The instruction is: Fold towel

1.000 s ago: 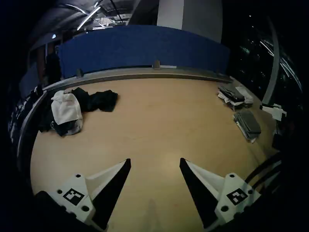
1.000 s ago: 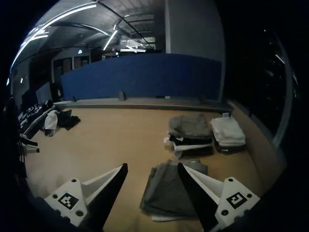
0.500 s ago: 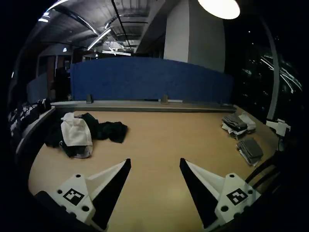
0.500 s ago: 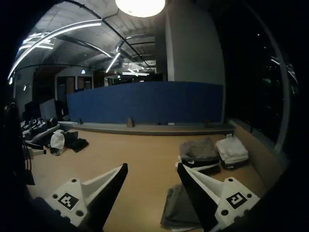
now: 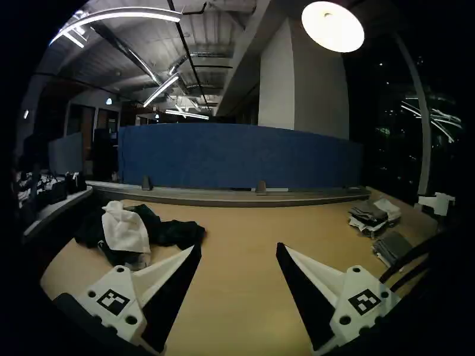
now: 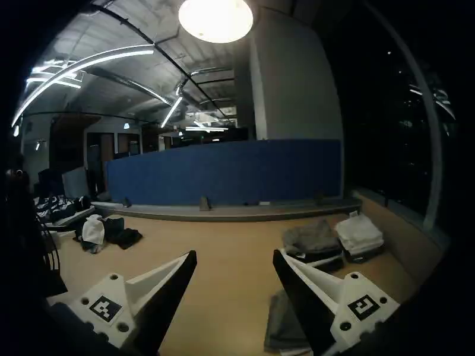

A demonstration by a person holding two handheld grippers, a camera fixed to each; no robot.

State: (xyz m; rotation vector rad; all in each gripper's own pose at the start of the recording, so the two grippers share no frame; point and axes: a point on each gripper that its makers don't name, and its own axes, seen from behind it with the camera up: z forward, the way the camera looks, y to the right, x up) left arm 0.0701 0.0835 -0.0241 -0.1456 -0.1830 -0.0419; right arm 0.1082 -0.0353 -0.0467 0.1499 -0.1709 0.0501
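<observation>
On the left gripper view: left gripper (image 5: pixel 238 245) spread wide, empty, above table (image 5: pixel 255 222); white towel (image 5: pixel 126 228) crumpled atop dark cloths (image 5: pixel 177 231), ahead-left. On the right gripper view: right gripper (image 6: pixel 234 253) parted, empty; folded stacks (image 6: pixel 323 239) ahead-right. Probably best: pinch one towel corner.

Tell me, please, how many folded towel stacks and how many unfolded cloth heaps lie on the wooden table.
Folded towel stacks: 3 (far grey folded stack, white folded stack, near grey folded stack)
Unfolded heaps: 1 (crumpled white and dark cloth heap)
Total: 4
</observation>
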